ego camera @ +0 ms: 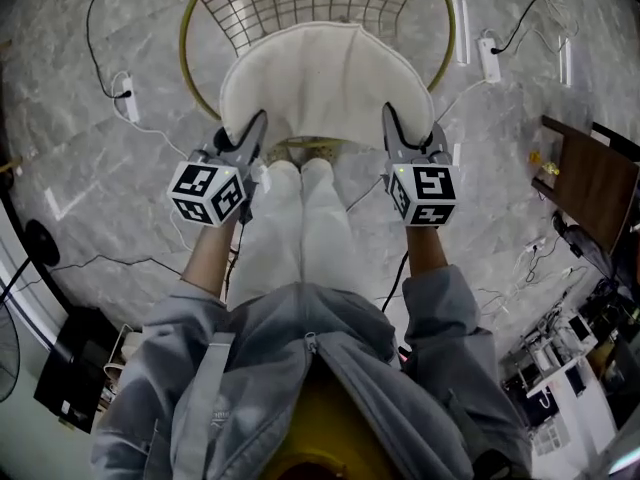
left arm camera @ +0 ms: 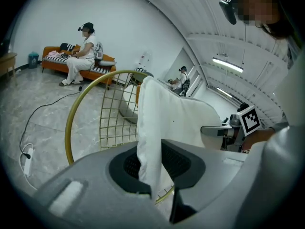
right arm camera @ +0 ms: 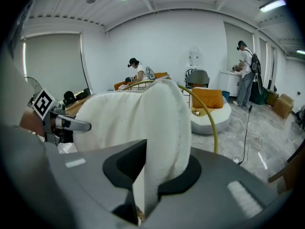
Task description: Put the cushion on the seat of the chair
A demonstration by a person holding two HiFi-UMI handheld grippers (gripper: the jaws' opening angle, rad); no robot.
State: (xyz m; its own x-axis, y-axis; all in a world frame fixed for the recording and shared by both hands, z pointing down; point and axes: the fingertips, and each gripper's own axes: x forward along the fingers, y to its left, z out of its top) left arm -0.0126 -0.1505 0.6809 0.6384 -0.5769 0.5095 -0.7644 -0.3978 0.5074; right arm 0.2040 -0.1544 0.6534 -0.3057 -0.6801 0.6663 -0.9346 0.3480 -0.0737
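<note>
A round cream cushion (ego camera: pixel 322 83) hangs over the gold wire chair (ego camera: pixel 312 3), held by its near edge at both sides. My left gripper (ego camera: pixel 252 130) is shut on the cushion's left edge (left arm camera: pixel 150 142). The right gripper (ego camera: pixel 392 126) is shut on its right edge (right arm camera: pixel 164 142). In the left gripper view the chair's gold rim and wire back (left arm camera: pixel 109 116) stand just behind the cushion. The right gripper view has the gold rim (right arm camera: pixel 207 116) curving past the cushion. The chair's seat is hidden under the cushion.
Power strips and cables (ego camera: pixel 125 96) lie on the marble floor around the chair. A dark wooden table (ego camera: pixel 590 178) stands at the right. Black equipment (ego camera: pixel 70 368) sits at the lower left. Other people, an orange sofa (left arm camera: pixel 59 61) and a beanbag (right arm camera: pixel 209 111) are farther off.
</note>
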